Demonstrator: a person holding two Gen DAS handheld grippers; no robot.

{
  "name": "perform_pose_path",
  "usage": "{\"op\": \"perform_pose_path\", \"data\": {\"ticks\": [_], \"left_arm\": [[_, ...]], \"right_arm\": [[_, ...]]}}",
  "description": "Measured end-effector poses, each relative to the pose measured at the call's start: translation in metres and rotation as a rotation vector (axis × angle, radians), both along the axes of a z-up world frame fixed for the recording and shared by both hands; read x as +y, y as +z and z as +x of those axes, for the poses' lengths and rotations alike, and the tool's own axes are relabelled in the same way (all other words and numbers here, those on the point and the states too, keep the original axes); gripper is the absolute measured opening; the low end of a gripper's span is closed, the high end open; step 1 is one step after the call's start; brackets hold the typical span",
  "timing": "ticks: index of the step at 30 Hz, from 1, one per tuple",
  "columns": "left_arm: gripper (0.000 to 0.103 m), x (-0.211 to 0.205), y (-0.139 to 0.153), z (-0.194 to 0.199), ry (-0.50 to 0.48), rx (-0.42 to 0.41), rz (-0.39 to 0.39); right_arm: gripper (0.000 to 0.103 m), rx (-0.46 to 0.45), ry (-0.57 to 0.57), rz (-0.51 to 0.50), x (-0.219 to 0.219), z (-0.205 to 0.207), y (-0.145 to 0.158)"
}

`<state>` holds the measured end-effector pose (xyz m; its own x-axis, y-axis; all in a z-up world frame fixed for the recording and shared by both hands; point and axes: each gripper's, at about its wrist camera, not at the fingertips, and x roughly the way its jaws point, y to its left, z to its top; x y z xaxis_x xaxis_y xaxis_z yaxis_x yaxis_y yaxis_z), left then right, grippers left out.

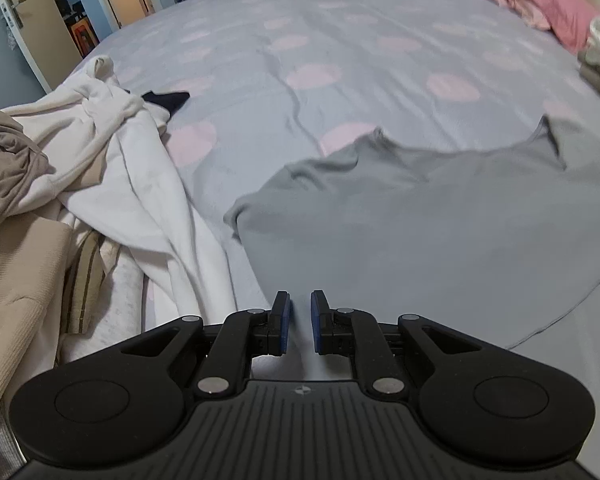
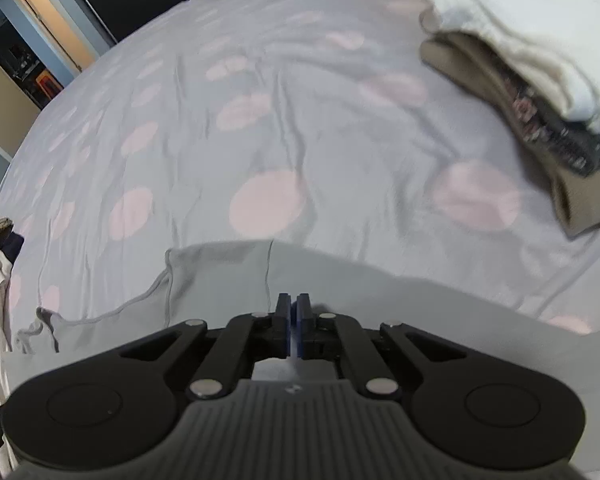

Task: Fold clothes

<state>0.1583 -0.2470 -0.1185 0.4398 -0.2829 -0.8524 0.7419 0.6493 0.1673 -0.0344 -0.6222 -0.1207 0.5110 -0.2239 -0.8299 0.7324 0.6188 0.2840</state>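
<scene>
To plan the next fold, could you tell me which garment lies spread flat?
The grey garment ahead of the left gripper; the white one lies crumpled.

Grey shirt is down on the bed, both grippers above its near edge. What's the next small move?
Probably lower the left gripper and pinch the grey shirt near its crumpled left side: its pads show a gap with nothing between them, and the shirt still lies rumpled, unfolded.

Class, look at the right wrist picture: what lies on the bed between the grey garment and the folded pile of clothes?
Only bare bedsheet, grey with pink dots, separates the grey garment from the folded pile; the right wrist view shows it.
</scene>
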Motion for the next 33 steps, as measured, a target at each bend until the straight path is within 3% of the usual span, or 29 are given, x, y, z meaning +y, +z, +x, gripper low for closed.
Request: {"op": "perform_pose_path", "data": {"ticks": [5,8,10,12,22,24,33], "left_arm": [[0.01,0.001,-0.005,0.002,0.018,-0.002,0.032],[0.01,0.004,0.002,-0.001,0.028,-0.014,0.014],[0.01,0.007,0.007,-0.005,0.029,-0.034,-0.003],[0.01,0.009,0.012,-0.01,0.026,-0.055,-0.009],[0.011,0.016,0.033,-0.033,0.016,-0.08,-0.057],[0.012,0.016,0.037,-0.037,0.011,-0.071,-0.069],[0.03,0.01,0.046,-0.062,-0.044,-0.095,-0.049]], "right_arm": [[0.003,0.003,-0.063,0.012,-0.011,-0.012,-0.001],[0.011,0.005,-0.074,0.025,-0.013,-0.019,0.002],[0.022,-0.016,-0.094,0.024,-0.016,-0.031,0.01],[0.024,-0.036,-0.119,0.015,-0.019,-0.046,0.018],[0.037,-0.008,-0.328,-0.035,-0.048,-0.17,0.029],[0.047,0.005,-0.372,-0.044,-0.052,-0.194,0.027],[0.066,0.04,-0.605,-0.104,-0.06,-0.306,0.019]]}}
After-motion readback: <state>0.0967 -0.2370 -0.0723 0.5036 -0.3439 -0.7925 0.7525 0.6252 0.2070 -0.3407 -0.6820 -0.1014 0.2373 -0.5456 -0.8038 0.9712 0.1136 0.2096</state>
